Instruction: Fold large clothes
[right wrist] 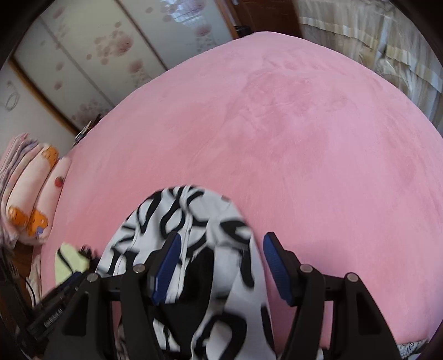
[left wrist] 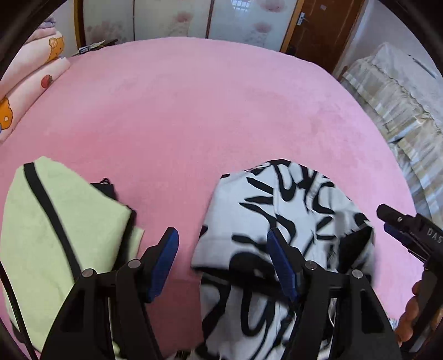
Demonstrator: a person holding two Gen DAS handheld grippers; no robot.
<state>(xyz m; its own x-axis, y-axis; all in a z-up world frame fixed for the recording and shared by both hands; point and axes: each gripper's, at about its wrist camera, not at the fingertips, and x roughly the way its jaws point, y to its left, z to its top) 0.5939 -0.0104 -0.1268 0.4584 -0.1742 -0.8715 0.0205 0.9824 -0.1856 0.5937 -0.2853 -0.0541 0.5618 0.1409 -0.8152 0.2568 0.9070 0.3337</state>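
The left wrist view takes in two garments on the pink plush bed cover [left wrist: 193, 110]: a white cloth garment with bold black brush-stroke print [left wrist: 277, 221] in the lower centre-right of the frame, bunched and hanging over the near edge of the bed, and a pale yellow-green folded garment with a black strap [left wrist: 55, 221] in the lower left. The right wrist view shows the same black-and-white garment [right wrist: 193, 221] in its lower centre, but only a small corner of the yellow-green one [right wrist: 69, 257] at lower left. Only the left view shows the brown wooden door [left wrist: 313, 25] at upper right and the right gripper [left wrist: 393, 224] with the person's hand at the lower right edge, beside the printed garment. Both views show the pink cartoon-print bedding stack [left wrist: 33, 74] at the left.

The left gripper [left wrist: 221, 249] has its blue-padded fingers [left wrist: 169, 249] wide apart; the left pad is over bare pink cover, the right pad over the printed cloth, and nothing is clamped between them. Seen from its own camera, the right gripper [right wrist: 220, 254] also stands wide apart, its left pad [right wrist: 169, 257] over the printed garment and the right pad over pink cover, gripping nothing. Whether any pad touches cloth cannot be told.
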